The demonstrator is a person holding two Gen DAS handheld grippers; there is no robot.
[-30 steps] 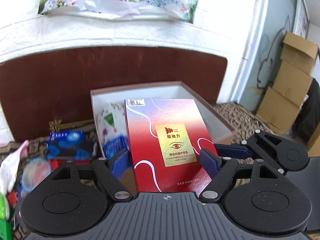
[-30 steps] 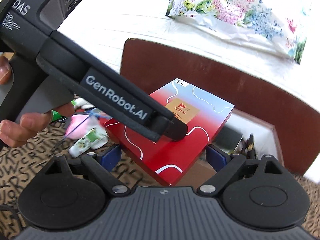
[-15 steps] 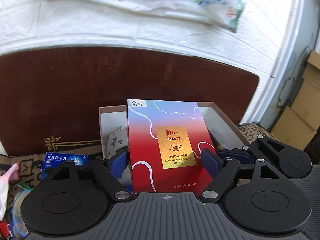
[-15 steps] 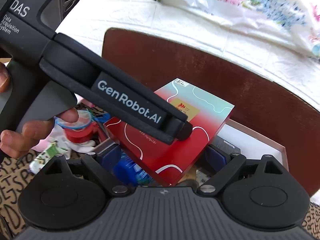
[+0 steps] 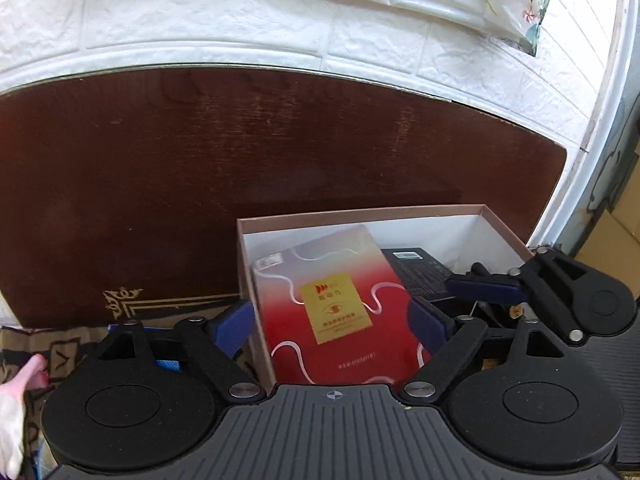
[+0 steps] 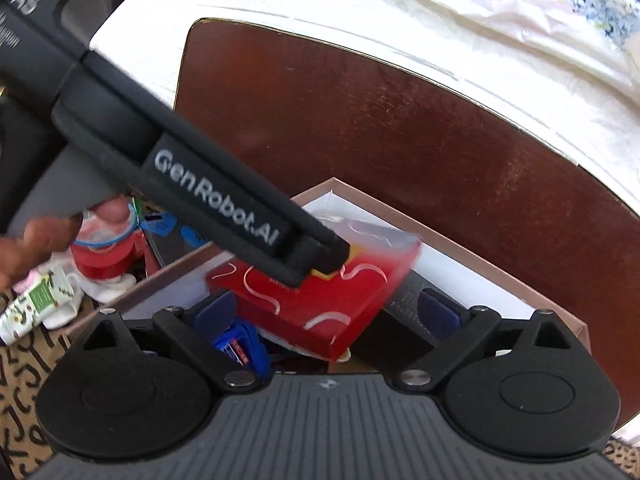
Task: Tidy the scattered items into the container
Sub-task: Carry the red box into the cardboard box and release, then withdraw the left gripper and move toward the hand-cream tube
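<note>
Red box (image 5: 340,312) dead ahead between opening left gripper (image 5: 332,320) pads, long axis pointing away into the container (image 5: 360,214); right gripper (image 6: 328,312) open, empty.

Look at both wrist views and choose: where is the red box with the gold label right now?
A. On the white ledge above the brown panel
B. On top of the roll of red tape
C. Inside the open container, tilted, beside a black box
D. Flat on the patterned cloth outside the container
C: the red box sits tilted within the walls of the open container, next to a black box.
</note>
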